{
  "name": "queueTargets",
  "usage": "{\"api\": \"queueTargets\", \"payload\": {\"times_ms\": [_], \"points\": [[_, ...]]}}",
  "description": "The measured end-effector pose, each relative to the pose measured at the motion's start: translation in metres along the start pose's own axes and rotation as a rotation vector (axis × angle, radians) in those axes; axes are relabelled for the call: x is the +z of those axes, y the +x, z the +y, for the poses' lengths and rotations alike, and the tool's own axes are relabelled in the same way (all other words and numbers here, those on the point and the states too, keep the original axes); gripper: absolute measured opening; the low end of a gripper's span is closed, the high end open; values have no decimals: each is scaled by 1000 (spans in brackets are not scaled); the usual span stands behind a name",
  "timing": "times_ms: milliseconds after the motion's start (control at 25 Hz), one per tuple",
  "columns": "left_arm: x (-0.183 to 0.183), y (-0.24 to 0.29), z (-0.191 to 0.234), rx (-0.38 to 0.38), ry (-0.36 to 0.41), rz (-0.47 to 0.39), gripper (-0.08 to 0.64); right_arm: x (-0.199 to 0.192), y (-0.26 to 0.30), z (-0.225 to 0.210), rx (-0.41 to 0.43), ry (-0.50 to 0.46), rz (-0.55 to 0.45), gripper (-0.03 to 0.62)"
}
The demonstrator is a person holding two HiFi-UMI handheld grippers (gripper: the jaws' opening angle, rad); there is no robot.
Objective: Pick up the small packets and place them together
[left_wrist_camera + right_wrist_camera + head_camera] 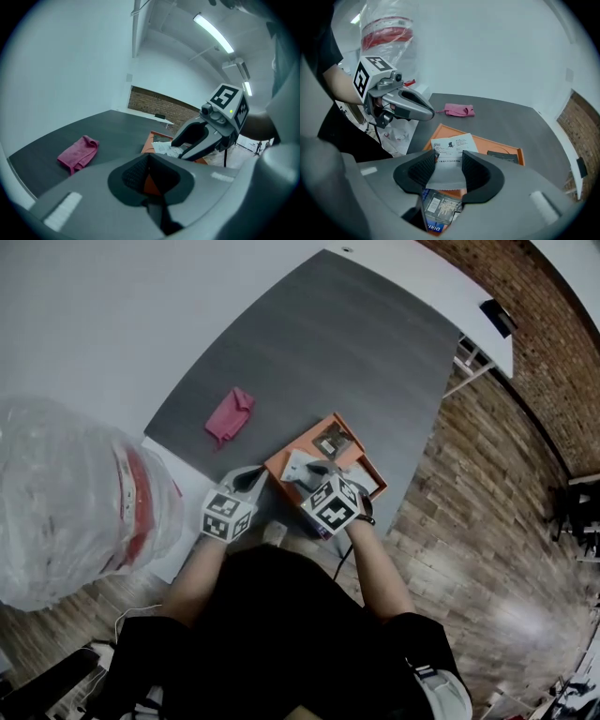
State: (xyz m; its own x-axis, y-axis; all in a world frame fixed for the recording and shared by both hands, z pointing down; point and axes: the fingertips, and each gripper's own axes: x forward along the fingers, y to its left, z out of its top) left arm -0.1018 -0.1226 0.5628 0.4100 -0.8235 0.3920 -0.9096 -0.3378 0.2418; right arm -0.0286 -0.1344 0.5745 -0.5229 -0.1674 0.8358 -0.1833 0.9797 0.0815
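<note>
Right gripper (449,161) is clamped on a white printed packet (452,143), pads on its two side edges, jaws fairly wide apart, and it hangs over the near end of the orange tray (440,133). Left gripper (150,158) has its jaws together with nothing in them, just beside the tray and close to the right one. In the tray there is a dark barcode packet (440,205) and a blue packet (433,227) right under the right jaws, plus another dark packet (505,156) at the far end. So the group is split, and the held packet probably belongs on the near pile. The main risk is the grip. The packet is thin and flat and pinched edge to edge, so it can buckle or slide out before it is low enough. Let go from height, it likely flutters and lands on the tray rim, or off it onto the grey table (328,334), apart from the others. Second risk: going down too steeply, the jaws hit the barcode packet and push the pile around, or nudge the tray, which sits near the table edge on the person's side. Third: the two grippers are close, so a sideways move could knock them together and jar the packet loose. The pink cloth (230,415) and the plastic bag (66,493) are well apart from all this and pose no hazard.
</note>
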Motion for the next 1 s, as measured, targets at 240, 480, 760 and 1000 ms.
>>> {"api": "queueTargets", "payload": {"times_ms": [240, 480, 760, 1000], "points": [[-3, -4, 7, 5, -34, -6, 0, 6, 14, -1, -6, 7, -14, 184], [10, -2, 4, -20, -27, -38, 0, 9, 19, -3, -4, 10, -24, 196], [8, 2, 4, -42, -12, -30, 0, 9, 23, 0, -9, 16, -42, 209], [18, 6, -3, -70, -9, -36, 0, 15, 5, -6, -45, 30, -79, 207]]}}
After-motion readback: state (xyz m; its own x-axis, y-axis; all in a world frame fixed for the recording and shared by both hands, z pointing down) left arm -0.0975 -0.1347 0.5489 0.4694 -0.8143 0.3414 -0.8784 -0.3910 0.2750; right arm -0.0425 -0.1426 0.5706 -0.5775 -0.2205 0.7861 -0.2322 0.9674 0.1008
